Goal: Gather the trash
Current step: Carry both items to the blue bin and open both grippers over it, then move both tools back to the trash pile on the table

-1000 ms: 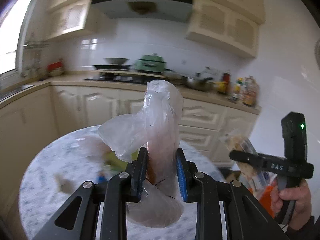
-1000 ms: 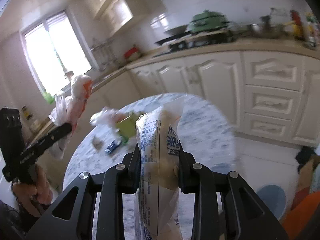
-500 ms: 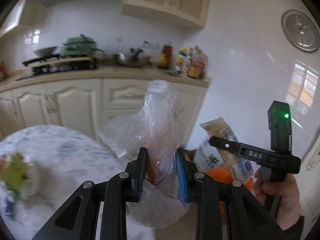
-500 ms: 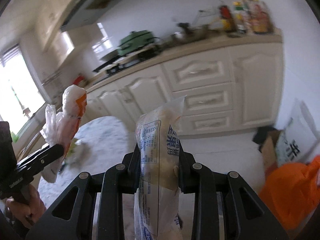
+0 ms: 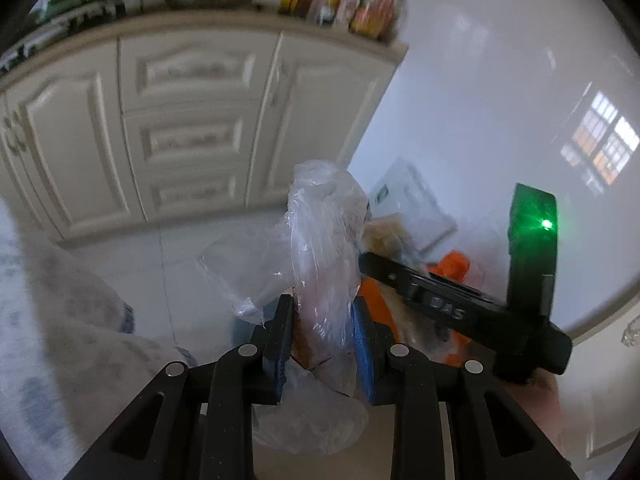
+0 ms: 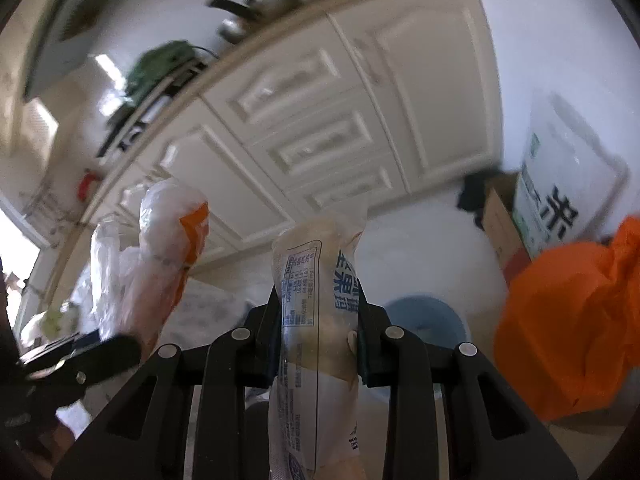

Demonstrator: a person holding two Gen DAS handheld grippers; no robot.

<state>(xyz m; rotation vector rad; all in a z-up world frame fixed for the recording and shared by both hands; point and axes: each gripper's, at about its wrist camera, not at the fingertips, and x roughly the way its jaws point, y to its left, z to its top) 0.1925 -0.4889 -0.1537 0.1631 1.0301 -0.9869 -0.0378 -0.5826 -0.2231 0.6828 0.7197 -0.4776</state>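
My left gripper (image 5: 322,332) is shut on a crumpled clear plastic bag (image 5: 324,248), held up in the air. It also shows in the right wrist view (image 6: 160,248), with an orange patch. My right gripper (image 6: 318,328) is shut on a printed snack wrapper (image 6: 316,280) with blue writing, also held in the air. In the left wrist view the right gripper's black body (image 5: 460,308) is just to the right of the plastic bag. An orange trash bag (image 6: 572,328) sits low on the right, and shows behind the grippers in the left wrist view (image 5: 452,268).
White kitchen cabinets (image 5: 192,120) stand ahead across a pale tiled floor. A blue basin (image 6: 428,316) lies on the floor beside the orange bag. A cardboard box (image 6: 500,224) and a white printed sack (image 6: 560,184) lean at the wall. The marble table edge (image 5: 60,320) is at left.
Both grippers have swung right and tilted down, away from the table toward the floor and the orange bag. Each still holds its piece of trash. The orange bag is now closer.
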